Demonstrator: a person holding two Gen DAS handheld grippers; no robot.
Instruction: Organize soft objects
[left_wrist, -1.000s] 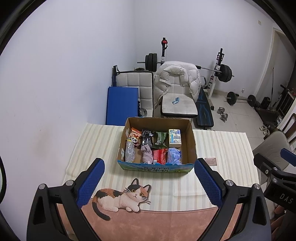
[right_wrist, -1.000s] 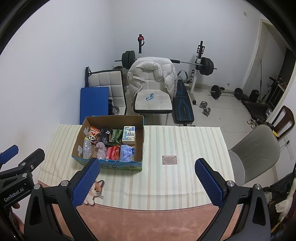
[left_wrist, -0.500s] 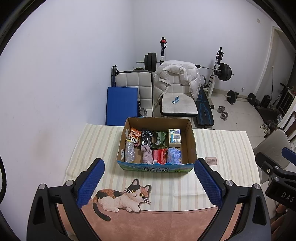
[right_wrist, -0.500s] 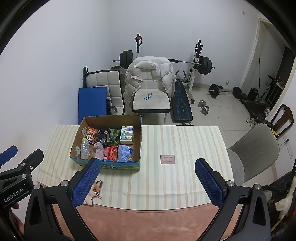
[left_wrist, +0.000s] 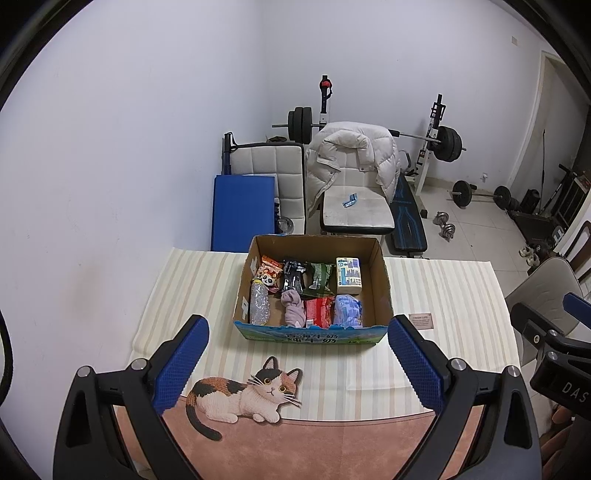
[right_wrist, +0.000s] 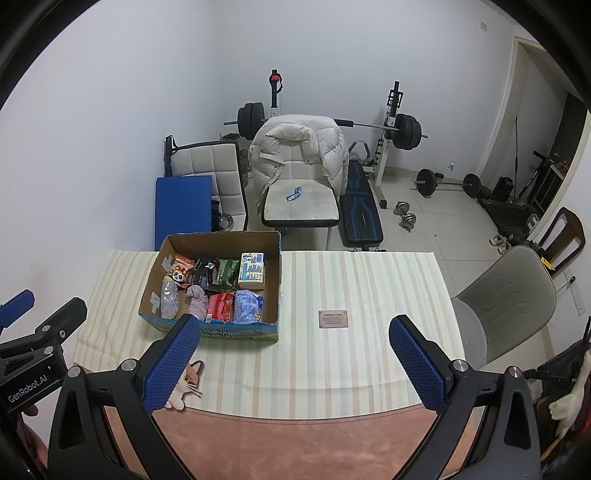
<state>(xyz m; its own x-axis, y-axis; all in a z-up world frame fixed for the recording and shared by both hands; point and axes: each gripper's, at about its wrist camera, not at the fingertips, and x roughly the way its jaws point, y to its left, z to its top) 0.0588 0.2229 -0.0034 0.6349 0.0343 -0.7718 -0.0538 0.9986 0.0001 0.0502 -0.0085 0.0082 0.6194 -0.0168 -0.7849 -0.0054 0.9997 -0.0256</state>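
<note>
A cardboard box (left_wrist: 382, 280) (right_wrist: 275, 291) stands on the striped tablecloth, holding snack packets, a crumpled plastic bottle (left_wrist: 258, 301), a mauve cloth (left_wrist: 293, 308) (right_wrist: 197, 301), a red packet (left_wrist: 318, 312), a blue soft pack (left_wrist: 347, 310) (right_wrist: 248, 304) and a tissue pack (left_wrist: 348, 275). My left gripper (left_wrist: 297, 363) is open and empty, held above the table's near edge in front of the box. My right gripper (right_wrist: 293, 360) is open and empty, to the right of the box.
A flat cat-shaped mat (left_wrist: 243, 397) (right_wrist: 184, 384) lies near the front edge. A small brown label card (right_wrist: 333, 318) (left_wrist: 421, 319) lies right of the box. A grey chair (right_wrist: 506, 295) stands at the table's right. Chairs, a blue mat and weights stand behind.
Both views have drifted slightly; the box sits a little further left in the right wrist view. Both grippers stay open and empty.
</note>
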